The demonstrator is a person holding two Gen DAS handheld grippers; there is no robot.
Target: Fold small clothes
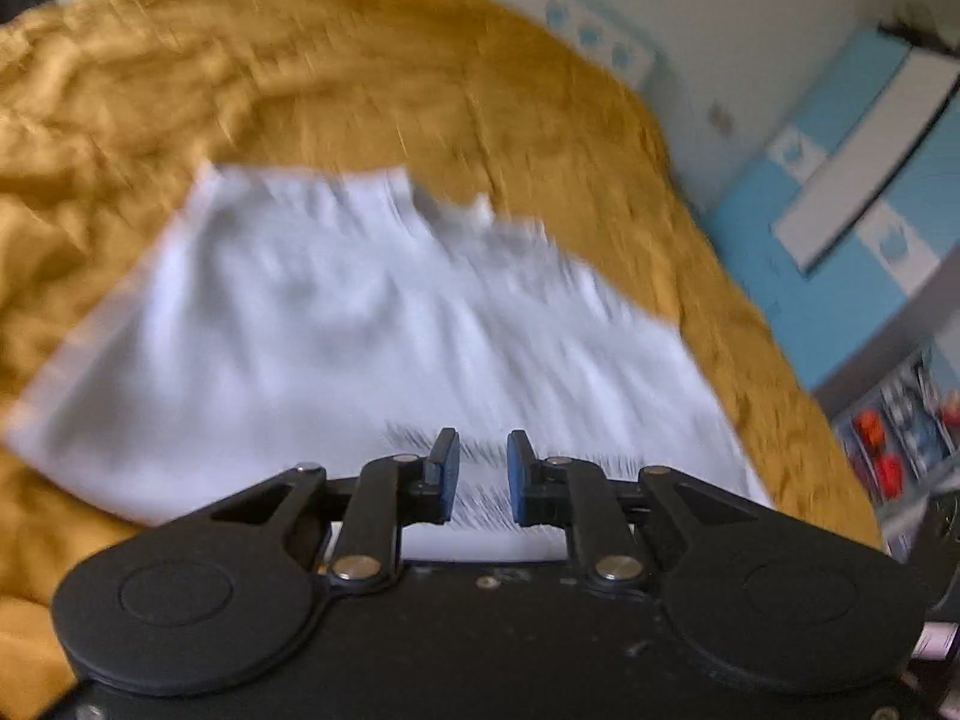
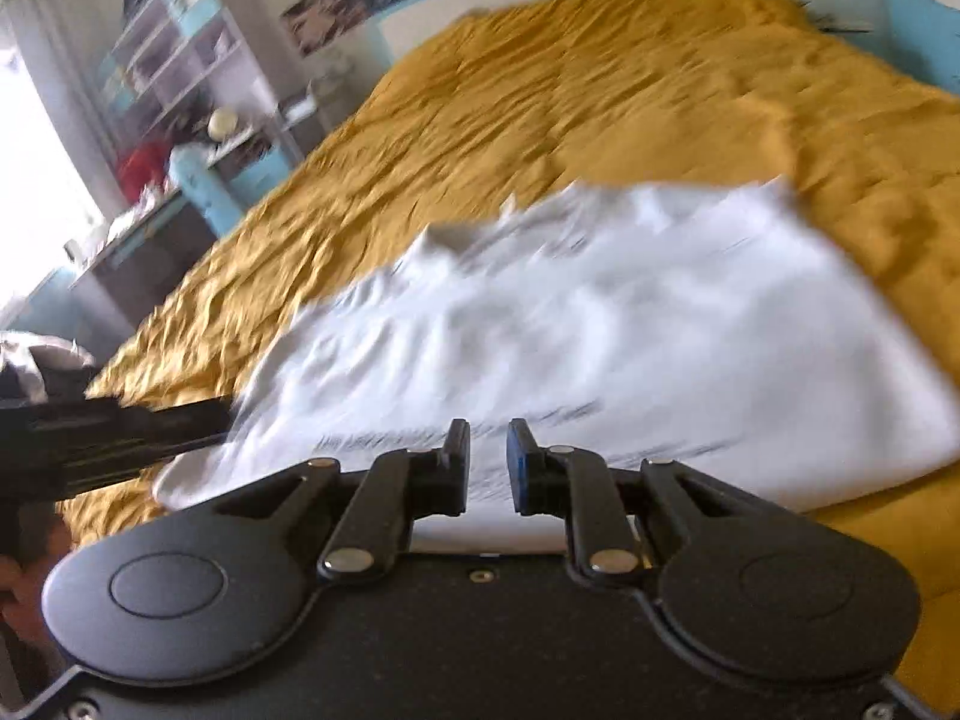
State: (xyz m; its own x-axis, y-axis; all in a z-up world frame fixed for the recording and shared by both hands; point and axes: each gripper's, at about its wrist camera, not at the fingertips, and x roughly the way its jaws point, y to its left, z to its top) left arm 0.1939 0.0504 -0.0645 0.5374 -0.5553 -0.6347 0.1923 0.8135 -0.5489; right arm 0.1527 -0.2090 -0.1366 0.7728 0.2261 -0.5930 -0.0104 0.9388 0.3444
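A white garment point(image 1: 336, 324) lies spread on a mustard-yellow bedspread point(image 1: 336, 72). It also shows in the right wrist view point(image 2: 600, 312), with the bedspread point(image 2: 600, 78) beyond it. My left gripper point(image 1: 483, 456) hovers over the garment's near edge, its jaws a small gap apart with nothing between them. My right gripper point(image 2: 487, 450) stands the same way over the near edge, further right. The left gripper's black body point(image 2: 108, 438) shows at the left of the right wrist view. Both views are motion-blurred.
The bed fills most of both views. A blue-and-white cabinet point(image 1: 840, 192) stands to the right of the bed. Shelves point(image 2: 180, 54) and a cluttered desk point(image 2: 150, 210) stand at the far left. A white headboard point(image 1: 564, 6) lies beyond the bed.
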